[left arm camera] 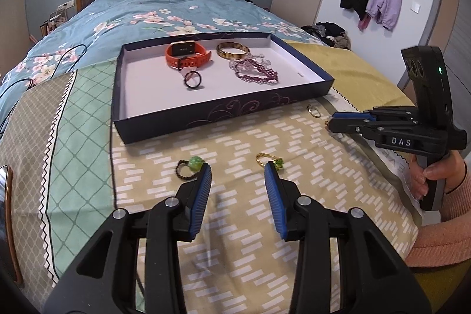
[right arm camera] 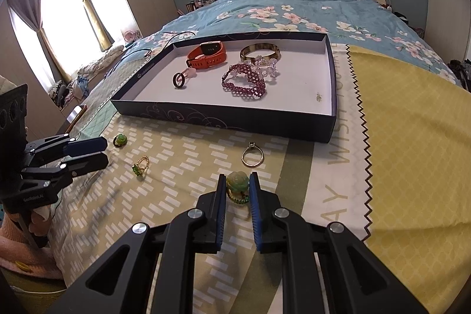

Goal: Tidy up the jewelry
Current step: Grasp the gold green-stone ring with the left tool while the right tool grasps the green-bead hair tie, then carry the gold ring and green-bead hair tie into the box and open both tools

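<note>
I am closing my right gripper (right arm camera: 238, 187) around the pale green rose ring (right arm camera: 238, 183); it is sitting right between the fingertips on the bedspread (right arm camera: 182, 167), with the pads narrowed to nearly touching it, though I cannot be sure they are gripping yet. The tray (right arm camera: 223, 119) is lying straight ahead of this gripper, beyond the silver ring (right arm camera: 252, 158). My left gripper (left arm camera: 238, 177) is hanging wide open and empty, with the gold green-stone ring (left arm camera: 269, 159) just ahead of its right fingertip and the green bead ring (left arm camera: 191, 165) by its left.
</note>
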A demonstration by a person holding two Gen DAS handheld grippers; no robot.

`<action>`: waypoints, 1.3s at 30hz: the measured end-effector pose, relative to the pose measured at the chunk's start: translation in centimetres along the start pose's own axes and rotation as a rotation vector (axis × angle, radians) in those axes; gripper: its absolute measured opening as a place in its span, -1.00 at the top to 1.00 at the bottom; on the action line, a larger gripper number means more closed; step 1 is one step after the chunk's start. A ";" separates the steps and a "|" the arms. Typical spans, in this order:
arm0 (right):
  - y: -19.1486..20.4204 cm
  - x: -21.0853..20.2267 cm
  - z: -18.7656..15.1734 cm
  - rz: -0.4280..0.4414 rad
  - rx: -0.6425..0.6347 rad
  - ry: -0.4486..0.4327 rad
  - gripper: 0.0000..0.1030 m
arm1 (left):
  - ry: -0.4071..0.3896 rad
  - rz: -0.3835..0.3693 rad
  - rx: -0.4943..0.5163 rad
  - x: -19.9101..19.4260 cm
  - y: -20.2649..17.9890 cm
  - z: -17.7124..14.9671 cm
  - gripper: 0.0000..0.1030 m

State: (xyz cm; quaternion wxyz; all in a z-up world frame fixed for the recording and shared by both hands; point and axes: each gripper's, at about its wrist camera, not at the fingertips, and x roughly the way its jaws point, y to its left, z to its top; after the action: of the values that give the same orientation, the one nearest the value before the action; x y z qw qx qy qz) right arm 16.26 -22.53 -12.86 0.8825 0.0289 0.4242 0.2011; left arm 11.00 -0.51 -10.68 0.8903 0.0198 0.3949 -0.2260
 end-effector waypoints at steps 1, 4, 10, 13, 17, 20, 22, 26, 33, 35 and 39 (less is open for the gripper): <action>0.0 0.0 0.0 0.001 0.001 -0.002 0.73 | 0.001 -0.013 0.004 0.1 -0.2 0.0 0.28; 0.1 -0.1 0.2 0.009 0.003 -0.005 0.73 | 0.004 -0.029 0.027 0.5 -1.2 0.2 0.28; 0.1 -0.1 0.1 0.020 0.002 -0.006 0.73 | 0.042 -0.039 0.059 2.4 -2.7 0.9 0.28; 0.1 -0.1 0.2 0.025 0.006 -0.009 0.73 | 0.077 -0.034 0.058 3.6 -3.0 1.1 0.30; 0.1 -0.1 0.2 0.032 0.010 -0.013 0.73 | 0.095 -0.019 0.056 4.3 -3.2 1.2 0.32; 0.1 0.0 0.2 0.038 0.011 -0.013 0.73 | 0.096 -0.010 0.054 4.3 -3.2 1.1 0.37; 0.1 0.1 0.2 0.043 0.010 -0.011 0.73 | 0.097 -0.009 0.048 4.4 -3.1 1.1 0.47; 0.2 0.1 0.3 0.048 0.009 -0.013 0.73 | 0.096 -0.014 0.045 4.3 -3.0 1.1 0.65; 0.4 -0.1 0.4 0.055 0.007 -0.025 0.73 | 0.088 -0.018 0.033 3.9 -2.9 1.0 0.71; 0.5 -0.2 0.5 0.058 0.007 -0.030 0.73 | 0.083 -0.021 0.026 3.7 -2.8 0.9 0.72; 0.7 -0.4 0.8 0.063 0.006 -0.044 0.73 | 0.065 -0.027 0.013 3.1 -2.5 1.1 0.72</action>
State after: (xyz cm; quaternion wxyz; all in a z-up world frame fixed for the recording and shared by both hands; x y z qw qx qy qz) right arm 16.38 -21.98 -11.91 0.8848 0.0493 0.4041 0.2267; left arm 12.54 -4.14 -11.77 0.8738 0.0276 0.4222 -0.2397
